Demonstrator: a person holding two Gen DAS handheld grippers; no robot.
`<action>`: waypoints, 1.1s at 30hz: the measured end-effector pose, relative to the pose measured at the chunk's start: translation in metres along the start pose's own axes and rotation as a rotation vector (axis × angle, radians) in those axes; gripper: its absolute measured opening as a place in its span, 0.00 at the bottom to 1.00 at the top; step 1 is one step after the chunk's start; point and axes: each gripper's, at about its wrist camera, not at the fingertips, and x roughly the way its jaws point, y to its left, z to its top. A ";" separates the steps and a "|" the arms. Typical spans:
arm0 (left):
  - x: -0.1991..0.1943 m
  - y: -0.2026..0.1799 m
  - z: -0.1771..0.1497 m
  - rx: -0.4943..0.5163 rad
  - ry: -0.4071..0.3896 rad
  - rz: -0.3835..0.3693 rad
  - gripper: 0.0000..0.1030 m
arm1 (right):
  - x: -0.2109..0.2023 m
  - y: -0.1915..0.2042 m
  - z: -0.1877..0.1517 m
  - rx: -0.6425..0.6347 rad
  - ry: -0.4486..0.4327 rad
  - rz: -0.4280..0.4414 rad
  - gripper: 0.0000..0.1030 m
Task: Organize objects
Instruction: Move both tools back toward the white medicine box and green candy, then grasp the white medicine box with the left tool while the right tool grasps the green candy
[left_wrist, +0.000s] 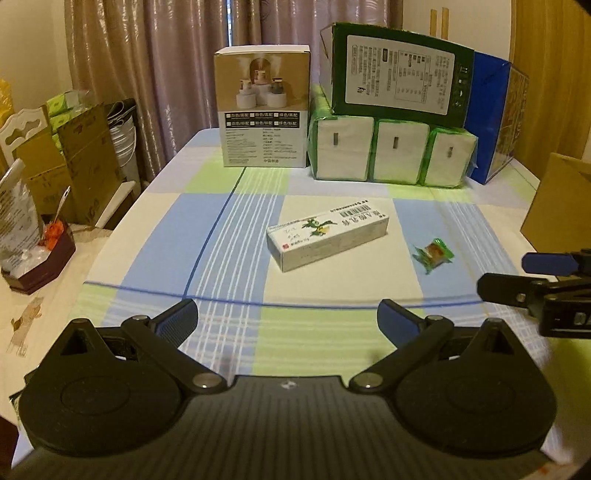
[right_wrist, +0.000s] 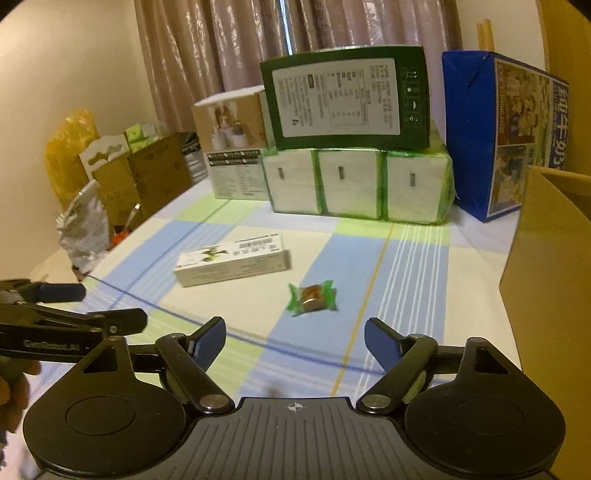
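A: Has any tidying been done, do you reckon?

B: Hardly, by the look of it. The small white box (left_wrist: 328, 237) lies flat in the middle of the left wrist view, out on the open tabletop (left_wrist: 229, 221), and the sweet in its green wrapper (left_wrist: 433, 254) sits a little to the right of it, apart from it. Neither is touched by anything.

A: And the two grippers?

B: The left gripper (left_wrist: 287, 320) hovers at the bottom centre of its own view, jaws spread wide with nothing between them. The right gripper (right_wrist: 294, 339) is the same: jaws wide open, empty, low in its frame, with the sweet just above the gap and slightly ahead of it.

A: So the sweet is lined up first?

B: I'd guess so, since it sits nearly centred ahead of the right jaws, while the white box lies further off toward the middle left of that view. That's only my reading.

A: Where would the things go?

B: Can't say for sure. Along the top of both views stand a brown-and-white carton (left_wrist: 264, 107), a green pack of tissues (left_wrist: 391, 153) with a dark green box (left_wrist: 399, 77) on top, and a blue carton (right_wrist: 506, 133) at upper right. A brown cardboard box (right_wrist: 550, 266) shows at the right edge; it may be the target, but its inside is hidden.

A: So everything is left to do?

B: As far as I can see, yes: both loose things are yet to be picked up
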 end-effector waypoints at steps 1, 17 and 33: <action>0.005 0.000 0.002 0.005 0.000 -0.002 0.99 | 0.006 -0.002 0.001 -0.001 0.002 -0.001 0.75; 0.054 0.005 0.028 0.161 -0.020 0.021 0.99 | 0.073 -0.011 0.005 -0.065 0.035 -0.017 0.66; 0.094 -0.005 0.048 0.343 -0.013 -0.096 0.90 | 0.081 -0.013 0.007 -0.102 0.022 -0.019 0.26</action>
